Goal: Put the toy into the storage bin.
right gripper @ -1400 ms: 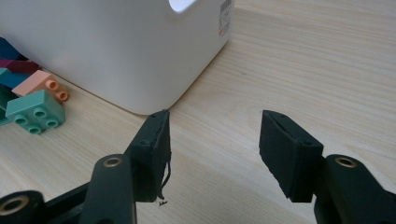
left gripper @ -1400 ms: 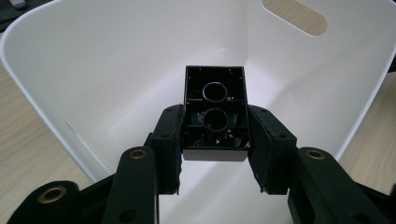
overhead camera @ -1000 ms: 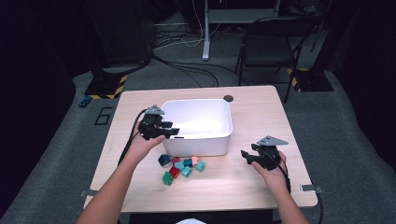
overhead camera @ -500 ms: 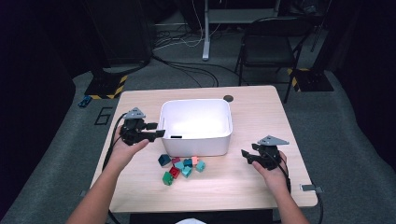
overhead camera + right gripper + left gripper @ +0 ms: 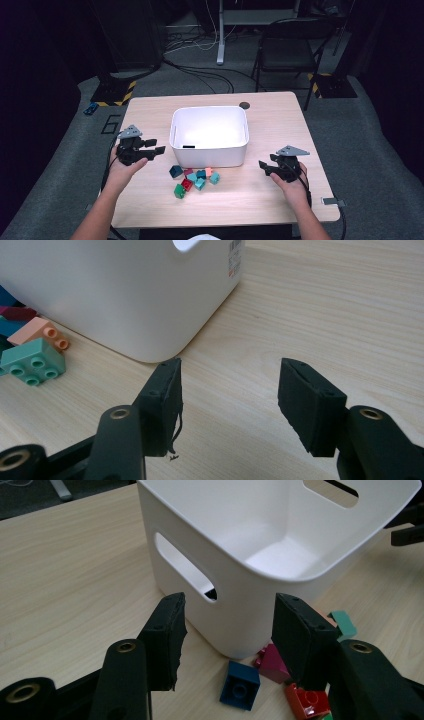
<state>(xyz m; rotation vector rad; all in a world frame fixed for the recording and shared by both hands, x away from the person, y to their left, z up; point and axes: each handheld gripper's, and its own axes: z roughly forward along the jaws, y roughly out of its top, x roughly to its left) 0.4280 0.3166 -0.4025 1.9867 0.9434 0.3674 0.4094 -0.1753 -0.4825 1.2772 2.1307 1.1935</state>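
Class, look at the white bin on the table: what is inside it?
The bin looks empty: its white floor and inner walls show bare in the high view and the left gripper view. The near wall hides a strip of floor behind it. The bricks lie outside, in front.

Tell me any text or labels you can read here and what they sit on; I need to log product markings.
Nothing here reads clearly.
White bin: a sticker with a barcode and small print near its corner, too small to read.
Toy bricks: no print visible.
Table: no lettering.
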